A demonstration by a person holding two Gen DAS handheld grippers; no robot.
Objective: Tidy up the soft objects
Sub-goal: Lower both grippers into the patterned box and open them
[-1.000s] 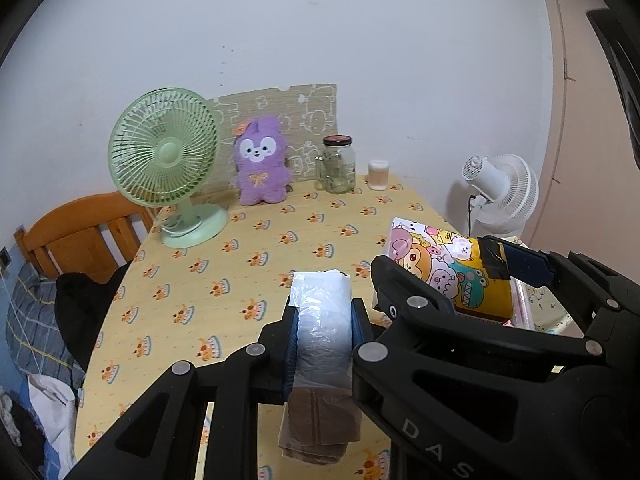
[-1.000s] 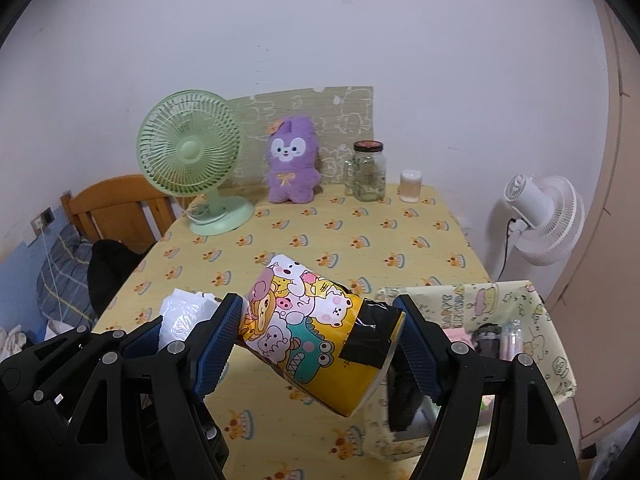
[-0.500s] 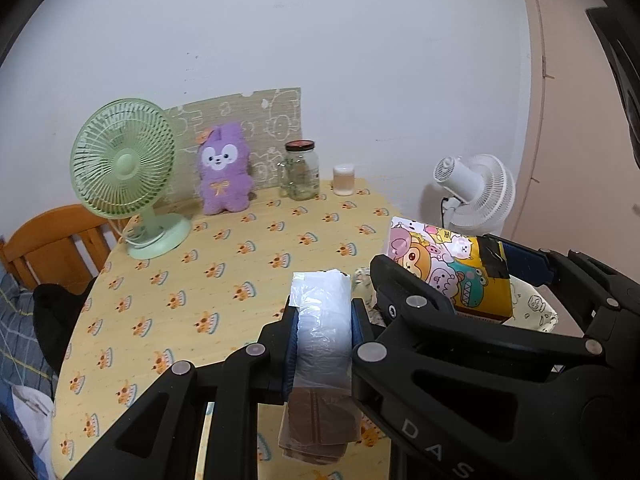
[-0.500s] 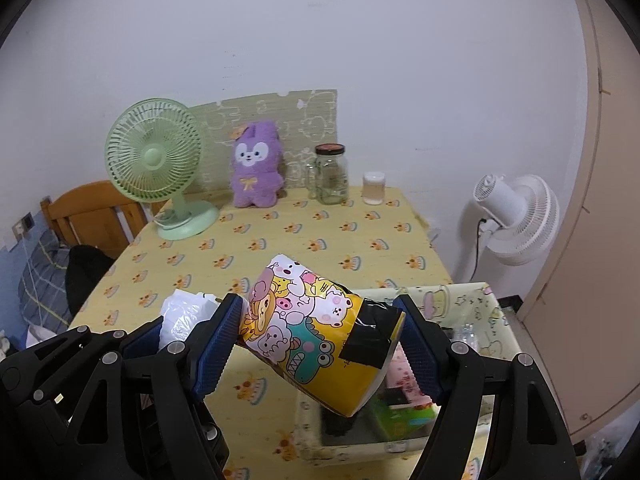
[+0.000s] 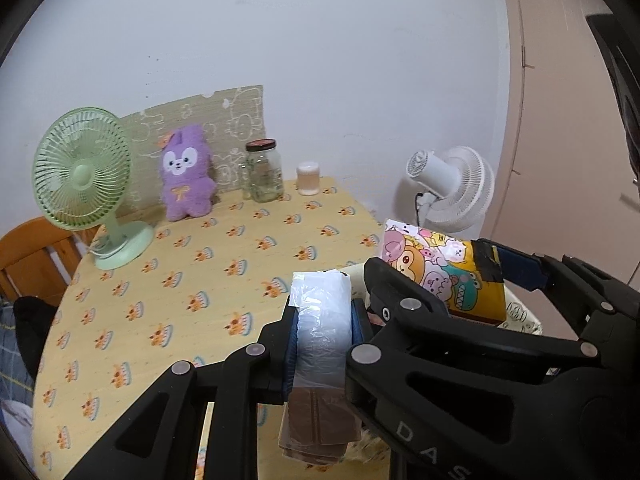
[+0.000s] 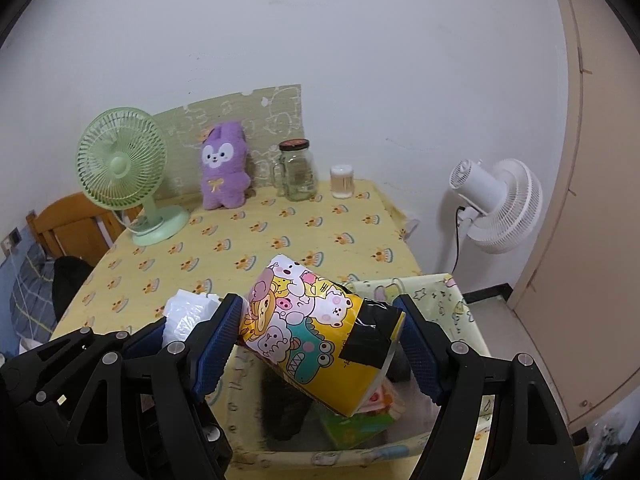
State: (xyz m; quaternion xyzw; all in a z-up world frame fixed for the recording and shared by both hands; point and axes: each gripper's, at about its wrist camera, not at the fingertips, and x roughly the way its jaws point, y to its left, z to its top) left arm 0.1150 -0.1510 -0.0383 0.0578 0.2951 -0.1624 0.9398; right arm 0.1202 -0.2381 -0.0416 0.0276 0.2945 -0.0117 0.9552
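We are in a lived-in home room: around the table [image 6: 280, 248] with its cake-print cloth we see a green desk fan [image 6: 122, 170], a purple plush bunny [image 6: 222, 166] and a glass jar [image 6: 298, 176] along its far edge, a wooden chair [image 6: 70, 226] to its left and a white fan [image 6: 498, 206] to its right.

you've got: table [image 6: 280, 248] yellow, orange cake print | plush [image 6: 222, 166] purple | desk fan [image 6: 120, 166] mint green | pack [image 6: 320, 340] yellow, cartoon animals, black tape
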